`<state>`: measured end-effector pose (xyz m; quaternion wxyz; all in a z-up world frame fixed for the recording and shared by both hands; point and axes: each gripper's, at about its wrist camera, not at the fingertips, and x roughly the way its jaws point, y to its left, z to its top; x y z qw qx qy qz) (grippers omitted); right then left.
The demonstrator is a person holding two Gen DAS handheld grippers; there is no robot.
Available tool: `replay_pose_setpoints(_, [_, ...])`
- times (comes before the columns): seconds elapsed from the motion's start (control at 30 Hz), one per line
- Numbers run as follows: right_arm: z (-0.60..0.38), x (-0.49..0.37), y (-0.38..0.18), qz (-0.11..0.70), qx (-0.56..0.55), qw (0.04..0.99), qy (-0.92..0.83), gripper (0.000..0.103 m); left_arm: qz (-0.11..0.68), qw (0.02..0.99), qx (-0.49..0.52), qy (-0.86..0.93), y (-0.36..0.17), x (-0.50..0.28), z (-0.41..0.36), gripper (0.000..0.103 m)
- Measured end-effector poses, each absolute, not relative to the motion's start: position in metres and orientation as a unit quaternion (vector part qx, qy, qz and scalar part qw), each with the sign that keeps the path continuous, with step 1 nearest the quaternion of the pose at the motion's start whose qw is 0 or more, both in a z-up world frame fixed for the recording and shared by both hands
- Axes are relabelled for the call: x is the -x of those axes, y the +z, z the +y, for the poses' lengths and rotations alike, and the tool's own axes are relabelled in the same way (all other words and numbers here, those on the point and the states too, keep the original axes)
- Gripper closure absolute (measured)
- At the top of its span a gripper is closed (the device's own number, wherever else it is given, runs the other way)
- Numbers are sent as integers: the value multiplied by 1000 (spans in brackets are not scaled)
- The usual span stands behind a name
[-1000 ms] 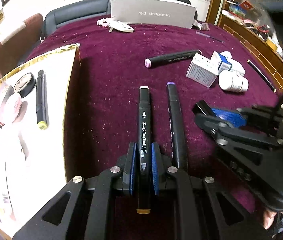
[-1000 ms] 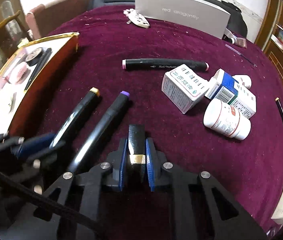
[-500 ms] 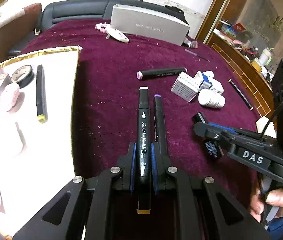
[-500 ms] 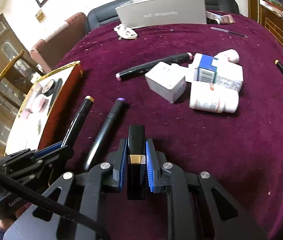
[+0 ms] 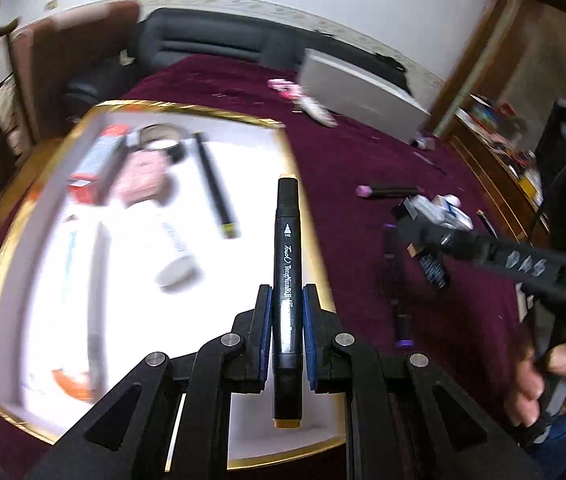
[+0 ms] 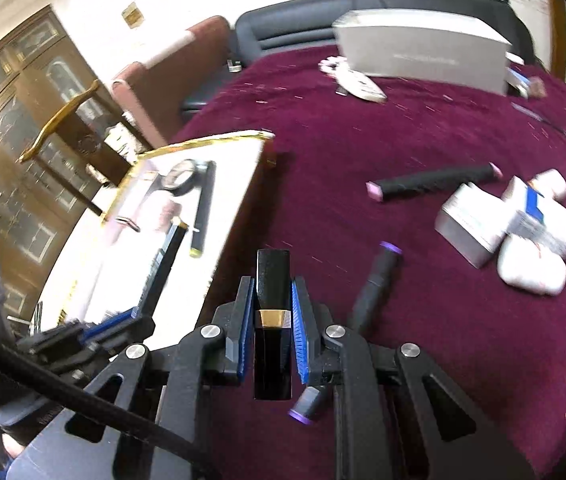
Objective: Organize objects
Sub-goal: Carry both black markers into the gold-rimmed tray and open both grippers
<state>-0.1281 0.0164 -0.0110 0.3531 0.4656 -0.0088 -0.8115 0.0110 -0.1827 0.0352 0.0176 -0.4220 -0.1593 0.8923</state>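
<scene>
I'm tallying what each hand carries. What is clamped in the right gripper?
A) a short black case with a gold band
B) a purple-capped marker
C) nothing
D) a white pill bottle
A: the right gripper is shut on the short black case with a gold band; the purple-capped marker and the white pill bottle lie on the cloth.

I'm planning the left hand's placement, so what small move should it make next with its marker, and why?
Probably lower the black marker into the gold-rimmed tray and then open the jaws. The left gripper is shut on it, and it already hangs over the tray's white floor, near the right rim, beside another marker lying there. A bare patch lies just below.
</scene>
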Motion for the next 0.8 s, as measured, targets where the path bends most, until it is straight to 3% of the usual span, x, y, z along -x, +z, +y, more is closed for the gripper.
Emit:
replay_pose_setpoints(0.4, [-97,162,-22,40,-489,362,-792,88,-185,5,446,876,11,-12,-210,91])
replay_pose_setpoints(0.8, [-145,189,-48,94,-510,325,-791,88,-189,-11,461,867,0,-10,-219,91])
